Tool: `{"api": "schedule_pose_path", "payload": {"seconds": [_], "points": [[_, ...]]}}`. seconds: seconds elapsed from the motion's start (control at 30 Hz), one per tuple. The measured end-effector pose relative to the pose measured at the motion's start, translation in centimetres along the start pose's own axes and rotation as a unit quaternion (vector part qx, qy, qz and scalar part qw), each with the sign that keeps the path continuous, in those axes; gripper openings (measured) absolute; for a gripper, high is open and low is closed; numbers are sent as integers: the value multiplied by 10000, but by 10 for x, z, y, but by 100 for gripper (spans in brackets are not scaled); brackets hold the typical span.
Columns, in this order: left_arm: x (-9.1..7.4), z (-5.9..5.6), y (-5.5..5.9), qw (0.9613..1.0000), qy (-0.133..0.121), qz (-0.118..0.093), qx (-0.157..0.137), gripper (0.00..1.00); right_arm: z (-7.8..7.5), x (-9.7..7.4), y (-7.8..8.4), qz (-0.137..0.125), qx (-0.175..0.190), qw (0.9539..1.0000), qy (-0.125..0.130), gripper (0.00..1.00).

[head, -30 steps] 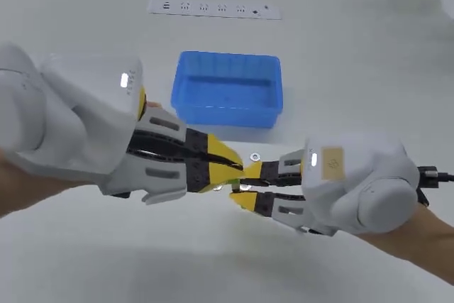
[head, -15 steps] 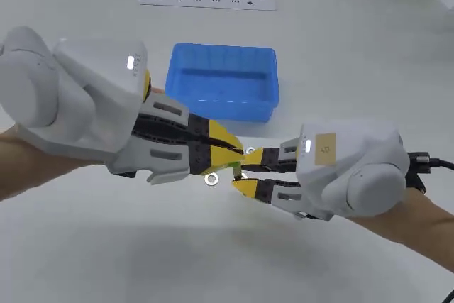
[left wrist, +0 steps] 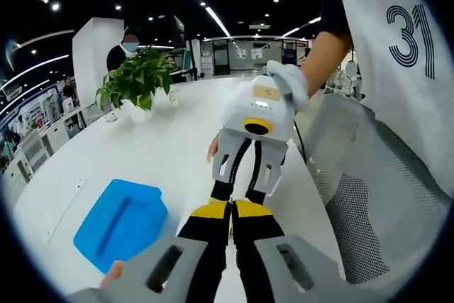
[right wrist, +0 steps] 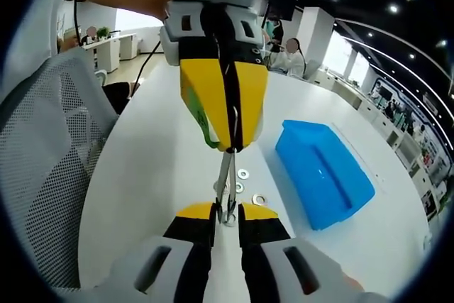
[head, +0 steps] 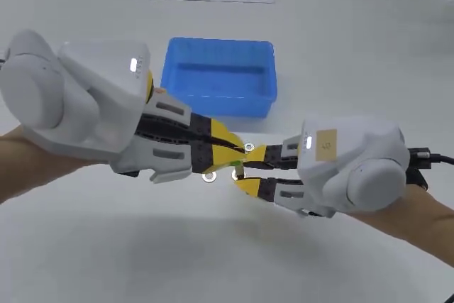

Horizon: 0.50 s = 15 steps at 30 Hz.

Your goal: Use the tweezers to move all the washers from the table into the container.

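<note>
- Tweezers (right wrist: pixel 227 182) sit clenched in your left gripper (right wrist: pixel 229 148).
- Your right gripper (right wrist: pixel 228 212) has its jaws parted around their tip.
- Washers (right wrist: pixel 243 173) lie just beside them, near the container (right wrist: pixel 323 168).

Your thin silver tweezers (right wrist: pixel 227 179) run straight from the pinched tips of your left tongs (right wrist: pixel 231 145) to your right tongs (right wrist: pixel 227 219), their end sitting between those slightly parted jaws. Three small silver washers (right wrist: pixel 243 173) lie flat on the white worktop (right wrist: pixel 156 175) just beside the tweezers, on the container's side. The blue container (right wrist: pixel 323 175), an open rectangular tub, stands upright beyond the washers, apart from both tongs.
</note>
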<state>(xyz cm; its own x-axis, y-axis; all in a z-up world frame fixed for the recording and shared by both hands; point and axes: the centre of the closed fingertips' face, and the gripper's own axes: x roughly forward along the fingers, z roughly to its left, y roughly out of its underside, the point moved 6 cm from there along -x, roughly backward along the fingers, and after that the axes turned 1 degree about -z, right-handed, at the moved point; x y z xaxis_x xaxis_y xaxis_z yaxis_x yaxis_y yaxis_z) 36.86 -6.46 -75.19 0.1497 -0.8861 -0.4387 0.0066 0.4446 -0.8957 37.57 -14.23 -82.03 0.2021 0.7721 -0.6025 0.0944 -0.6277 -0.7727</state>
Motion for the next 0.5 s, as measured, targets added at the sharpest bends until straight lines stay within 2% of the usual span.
{"api": "schedule_pose_path", "payload": {"seconds": [0.27,0.5], "points": [[0,2,2,10000,-13,14,-27,5,-1,3,1,3,82,9999,-62,14],[0,6,3,9998,-73,-7,-182,5,-2,5,2,35,92,9999,-73,14]]}}
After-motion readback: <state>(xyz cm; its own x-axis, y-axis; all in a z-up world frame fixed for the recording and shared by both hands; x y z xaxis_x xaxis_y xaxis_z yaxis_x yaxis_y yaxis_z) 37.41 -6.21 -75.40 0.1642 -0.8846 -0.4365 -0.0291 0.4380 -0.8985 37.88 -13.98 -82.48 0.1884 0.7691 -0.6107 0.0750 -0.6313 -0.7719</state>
